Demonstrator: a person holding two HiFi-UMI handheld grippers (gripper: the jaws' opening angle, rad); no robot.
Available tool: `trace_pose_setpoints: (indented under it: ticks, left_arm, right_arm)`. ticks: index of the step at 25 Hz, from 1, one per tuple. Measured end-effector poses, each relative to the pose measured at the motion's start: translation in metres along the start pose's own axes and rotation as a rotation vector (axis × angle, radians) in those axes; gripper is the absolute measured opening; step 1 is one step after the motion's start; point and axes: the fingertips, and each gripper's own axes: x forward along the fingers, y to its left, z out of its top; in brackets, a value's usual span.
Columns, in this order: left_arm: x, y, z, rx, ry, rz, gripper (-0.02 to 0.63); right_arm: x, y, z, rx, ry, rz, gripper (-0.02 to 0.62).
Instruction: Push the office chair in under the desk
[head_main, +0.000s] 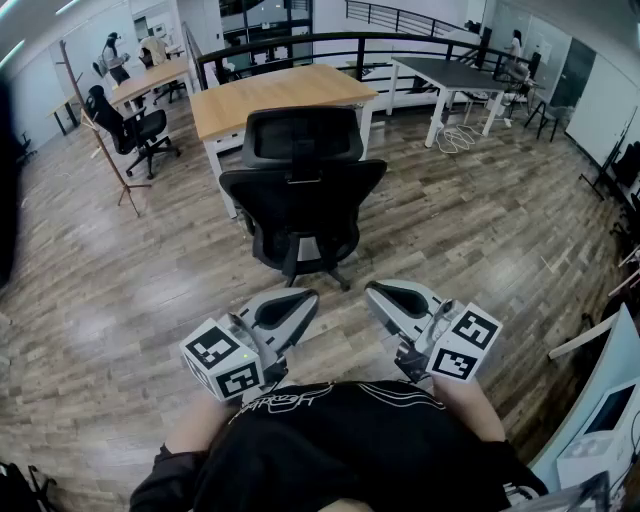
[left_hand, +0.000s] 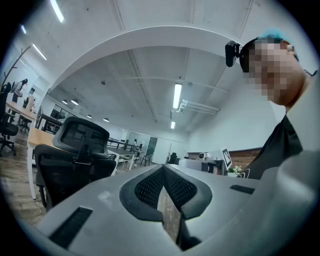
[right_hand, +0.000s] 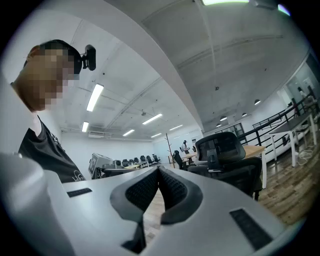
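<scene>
A black mesh office chair (head_main: 300, 190) stands on the wood floor with its back towards me, pulled out from a light wooden desk (head_main: 280, 95). Both grippers are held low near my body, well short of the chair and touching nothing. My left gripper (head_main: 305, 297) is shut and empty, as is my right gripper (head_main: 373, 290). In the left gripper view the closed jaws (left_hand: 163, 167) point past the chair (left_hand: 75, 155), which sits to the left. In the right gripper view the closed jaws (right_hand: 158, 170) have the chair (right_hand: 225, 160) and desk (right_hand: 252, 150) to the right.
A wooden coat stand (head_main: 100, 130) stands at the left, near another black chair (head_main: 130, 125) and a second wooden desk (head_main: 150, 80). A dark table (head_main: 460, 75) with cables (head_main: 455, 138) under it is at the back right. A black railing (head_main: 300, 45) runs behind. White equipment (head_main: 600, 440) is at my right.
</scene>
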Motion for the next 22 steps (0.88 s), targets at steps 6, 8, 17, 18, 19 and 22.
trace_pose_setpoints:
  ticks: [6, 8, 17, 18, 19, 22]
  left_arm:
    - [0.012, 0.000, 0.003, 0.019, 0.012, -0.002, 0.008]
    - [0.013, 0.000, 0.001, 0.021, 0.015, 0.002, 0.008]
    - [0.011, 0.025, -0.009, 0.054, 0.044, 0.064, 0.008]
    - [0.012, 0.030, -0.009, 0.067, 0.044, 0.072, 0.008]
    - [0.012, 0.036, -0.008, 0.078, 0.044, 0.078, 0.008]
    - [0.014, 0.058, -0.011, 0.075, 0.048, 0.105, 0.009]
  right_arm:
    - [-0.006, -0.009, 0.007, -0.024, 0.004, -0.018, 0.040]
    - [-0.008, -0.012, 0.004, -0.014, 0.009, -0.027, 0.040]
    - [-0.002, -0.036, -0.008, -0.035, 0.038, -0.085, 0.041]
    - [-0.001, -0.041, -0.008, -0.043, 0.042, -0.095, 0.041]
    - [0.001, -0.047, -0.009, -0.052, 0.048, -0.105, 0.041]
    - [0.005, -0.066, -0.014, -0.103, 0.087, -0.145, 0.041]
